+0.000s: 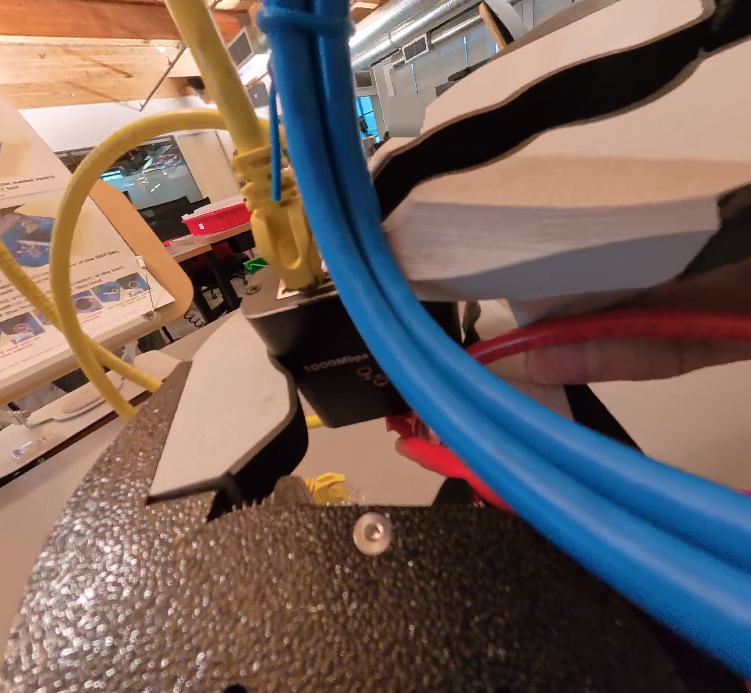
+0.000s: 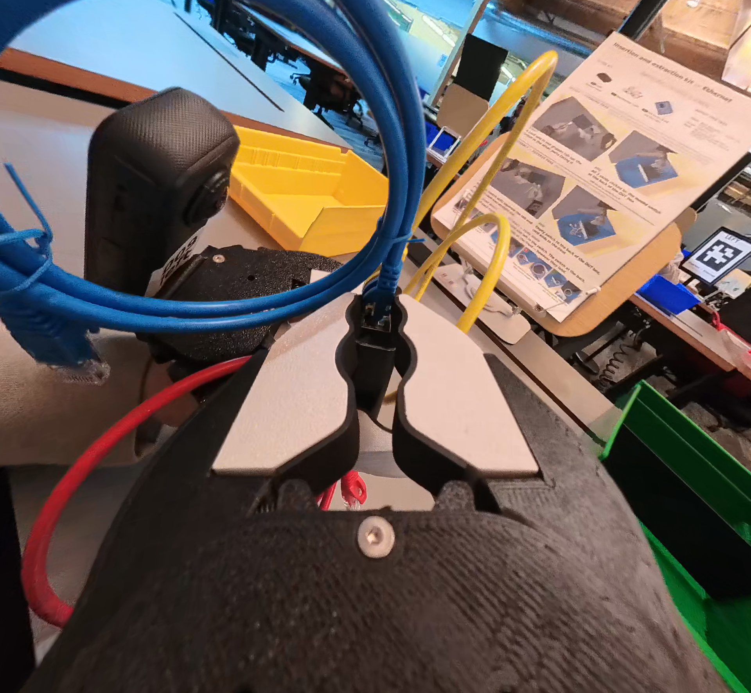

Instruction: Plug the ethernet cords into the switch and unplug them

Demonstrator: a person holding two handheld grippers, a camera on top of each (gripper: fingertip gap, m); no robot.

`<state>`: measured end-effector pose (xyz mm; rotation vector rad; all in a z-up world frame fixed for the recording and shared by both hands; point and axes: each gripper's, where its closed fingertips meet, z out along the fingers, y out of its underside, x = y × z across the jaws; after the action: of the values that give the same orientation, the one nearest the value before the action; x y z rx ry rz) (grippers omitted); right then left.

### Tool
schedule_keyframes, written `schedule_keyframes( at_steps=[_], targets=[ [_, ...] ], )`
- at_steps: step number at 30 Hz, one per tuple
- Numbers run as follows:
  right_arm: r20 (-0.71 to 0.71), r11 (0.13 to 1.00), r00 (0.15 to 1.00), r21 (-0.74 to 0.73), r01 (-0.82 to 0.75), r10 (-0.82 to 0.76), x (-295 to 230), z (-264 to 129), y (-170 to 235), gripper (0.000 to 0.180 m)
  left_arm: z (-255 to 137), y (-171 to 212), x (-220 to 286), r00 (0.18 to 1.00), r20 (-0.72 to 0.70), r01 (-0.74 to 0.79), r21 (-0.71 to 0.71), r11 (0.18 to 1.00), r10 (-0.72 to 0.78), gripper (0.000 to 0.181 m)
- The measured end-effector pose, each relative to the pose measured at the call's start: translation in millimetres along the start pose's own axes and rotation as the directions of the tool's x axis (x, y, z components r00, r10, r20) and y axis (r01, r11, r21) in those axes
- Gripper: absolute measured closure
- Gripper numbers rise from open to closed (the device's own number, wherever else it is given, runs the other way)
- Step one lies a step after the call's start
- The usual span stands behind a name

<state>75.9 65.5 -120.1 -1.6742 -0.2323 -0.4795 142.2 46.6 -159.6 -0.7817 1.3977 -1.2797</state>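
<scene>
My left gripper is shut on the small black switch and holds it in the air. Only its left finger pad shows; blue cable hides the other. A yellow cord's plug sits in a top port. My right gripper is shut on the blue cord's plug, which stands in the switch beside the yellow one. The coiled blue cord loops overhead, and its free plug hangs at the left. A red cord loops below, with a red plug under the fingers.
A yellow bin lies behind the left gripper's body. A green bin stands at the right. An instruction sheet on a stand is behind the yellow cord. A hand shows under the right gripper. Tip to tip, the grippers are about 7 centimetres apart.
</scene>
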Motion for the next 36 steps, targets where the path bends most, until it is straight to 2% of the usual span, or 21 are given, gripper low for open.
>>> schedule_keyframes(
  at_steps=[7,14,23,30,36],
  targets=[
    [0.084,1.000,0.996,0.015,-0.023,0.021,-8.9,12.6,-0.4,0.166,-10.9,11.9,-13.2,0.998,0.063,0.005,-0.081,0.997,0.000,0.100],
    [0.093,0.998,0.996,0.067,0.004,-0.010,-15.0,21.8,-8.1,0.165,-23.3,14.2,-27.9,0.992,0.123,-0.020,-0.145,0.989,0.038,0.100],
    [0.063,0.998,0.998,0.067,0.019,-0.024,-9.0,17.8,1.6,0.165,-18.2,20.8,-24.4,0.993,0.101,-0.040,-0.198,0.979,0.060,0.101],
    [0.050,0.998,0.997,0.030,0.058,-0.060,-5.5,18.5,8.8,0.166,-14.2,26.5,-24.6,0.992,0.125,0.001,-0.196,0.981,0.024,0.103],
    [0.036,0.988,0.988,0.014,0.153,-0.153,-1.2,15.9,10.2,0.166,-11.5,26.2,-21.0,0.994,0.109,0.032,-0.196,0.980,-0.011,0.103]
  ],
)
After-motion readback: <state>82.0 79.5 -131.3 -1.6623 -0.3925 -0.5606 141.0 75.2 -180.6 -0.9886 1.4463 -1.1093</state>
